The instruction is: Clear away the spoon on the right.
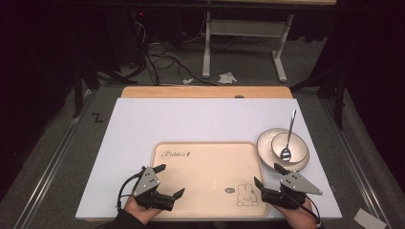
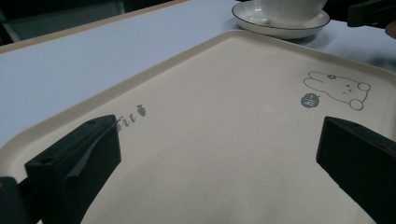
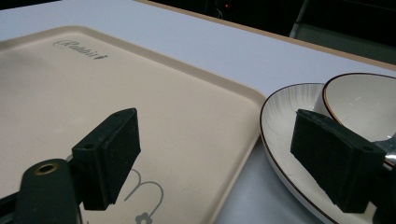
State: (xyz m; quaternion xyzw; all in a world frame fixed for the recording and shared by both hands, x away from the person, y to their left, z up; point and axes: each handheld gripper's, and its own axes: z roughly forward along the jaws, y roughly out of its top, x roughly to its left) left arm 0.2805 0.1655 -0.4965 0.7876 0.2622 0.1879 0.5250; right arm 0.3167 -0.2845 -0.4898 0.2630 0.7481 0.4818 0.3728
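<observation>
High view shows a beige tray [image 1: 210, 171] lying flat on a white board [image 1: 191, 119] that covers most of the wooden table [image 1: 205, 91], with its near edge close to the person's side. It bears the printed word "Rabbit" near its far left corner and a small rabbit drawing [image 1: 247, 194] near its near right corner; its surface is otherwise bare. The left gripper [image 1: 169, 180] hangs over the tray's near left part, held in the person's left hand [image 1: 141, 209], its jaws standing wide apart with nothing between them. In the left gripper view the two black jaws frame the bare tray floor, and the rabbit drawing [image 2: 337, 89] lies between them farther off. The right gripper [image 1: 270, 174] sits over the tray's near right corner, one jaw above the tray and the other above the board near the plate, held in the right hand [image 1: 301, 213]; its jaws are also spread wide and grip nothing. Just beyond the tray's right edge stands a white plate [image 1: 266, 153] with a dark rim, nearly touching the tray. A white bowl [image 1: 296, 143] stands on that plate, and a metal spoon [image 1: 288, 138] rests in the bowl with its handle leaning up and away. In the right gripper view the tray's edge [image 3: 243, 140] and the plate [image 3: 285, 126] lie side by side between the jaws, with a narrow strip of white board between them.
</observation>
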